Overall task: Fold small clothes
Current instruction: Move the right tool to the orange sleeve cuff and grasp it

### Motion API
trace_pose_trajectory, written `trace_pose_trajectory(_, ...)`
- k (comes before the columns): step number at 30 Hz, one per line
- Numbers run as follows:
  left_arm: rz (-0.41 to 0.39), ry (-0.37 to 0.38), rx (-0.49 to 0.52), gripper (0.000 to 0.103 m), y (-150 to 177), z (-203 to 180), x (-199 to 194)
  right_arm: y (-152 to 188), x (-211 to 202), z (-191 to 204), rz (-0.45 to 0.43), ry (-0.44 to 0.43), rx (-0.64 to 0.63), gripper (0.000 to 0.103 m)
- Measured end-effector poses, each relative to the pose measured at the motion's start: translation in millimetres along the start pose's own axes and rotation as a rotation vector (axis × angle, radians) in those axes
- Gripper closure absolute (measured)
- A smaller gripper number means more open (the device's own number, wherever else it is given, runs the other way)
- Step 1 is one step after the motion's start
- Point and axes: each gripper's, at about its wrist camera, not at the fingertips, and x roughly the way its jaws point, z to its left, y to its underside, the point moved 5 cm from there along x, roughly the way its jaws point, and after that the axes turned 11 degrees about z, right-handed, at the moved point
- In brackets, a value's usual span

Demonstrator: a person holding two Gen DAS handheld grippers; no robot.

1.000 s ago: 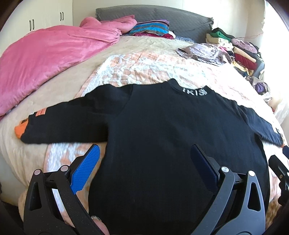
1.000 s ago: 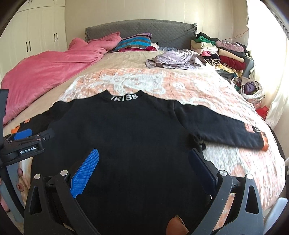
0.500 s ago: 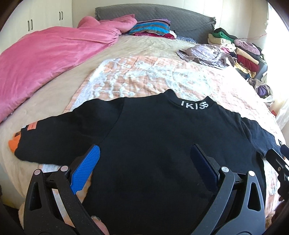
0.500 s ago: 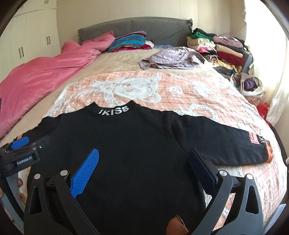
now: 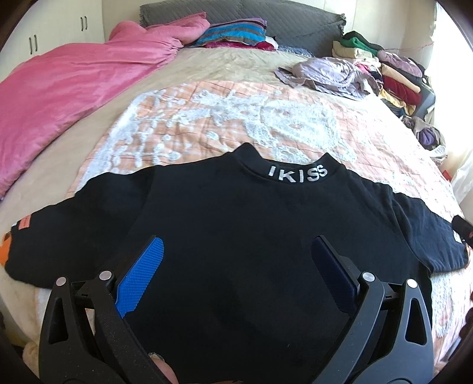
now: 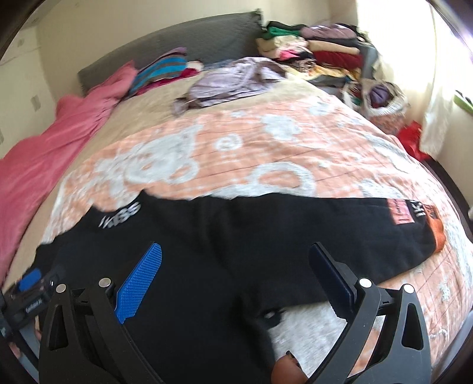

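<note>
Left gripper (image 5: 236, 260): jaws spread wide, nothing held between them; both blue pads (image 5: 140, 276) hang above the body of the black sweater (image 5: 236, 224), and contact with the cloth cannot be told. The sweater lies flat and face-down-or-up undetermined, its torso spanning the full gap between the jaws and reaching beyond both. Straight ahead of the jaws sits the collar bearing white letters "IKISS" (image 5: 297, 174). One sleeve runs out past the left jaw to an orange cuff (image 5: 4, 254) at the frame edge; the other runs out past the right jaw.

Right gripper (image 6: 235, 274): jaws likewise wide apart and empty, poised over the sweater's side and underarm region. Beyond the right jaw the sleeve (image 6: 340, 224) extends flat to an orange cuff (image 6: 437, 233) with a pink patch beside it. This view is motion-blurred. The left gripper appears low beside the left jaw.

Under the sweater lies an orange-and-white quilt (image 5: 236, 118). Farther ahead: a pink duvet (image 5: 65, 79) to the left, a lilac garment (image 5: 325, 73) ahead-right, stacked clothes (image 5: 393, 76) at far right, and a grey headboard (image 5: 295, 20).
</note>
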Motion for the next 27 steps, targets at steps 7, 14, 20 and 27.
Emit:
trace_pose_trajectory(7, 0.039, 0.005, 0.022, 0.009, -10.1, -16.2, 22.1, -10.5, 3.0, -72.0, -0.024, 0.075, 0.16, 0.004)
trace_pose_trajectory(14, 0.056, 0.003, 0.042, 0.009, -16.9, -28.1, 37.8, -4.7, 3.6, -148.6, -0.037, 0.14, 0.357, 0.004)
trace_pose_trajectory(20, 0.072, 0.007, 0.042, 0.009, -23.7, -34.7, 49.5, 12.0, 10.8, -212.1, -0.01, 0.141, 0.575, 0.004)
trace_pose_trajectory(27, 0.084, 0.014, 0.062, 0.009, -29.2, -41.2, 59.2, 23.0, 30.4, -250.9, 0.052, 0.126, 0.698, 0.004)
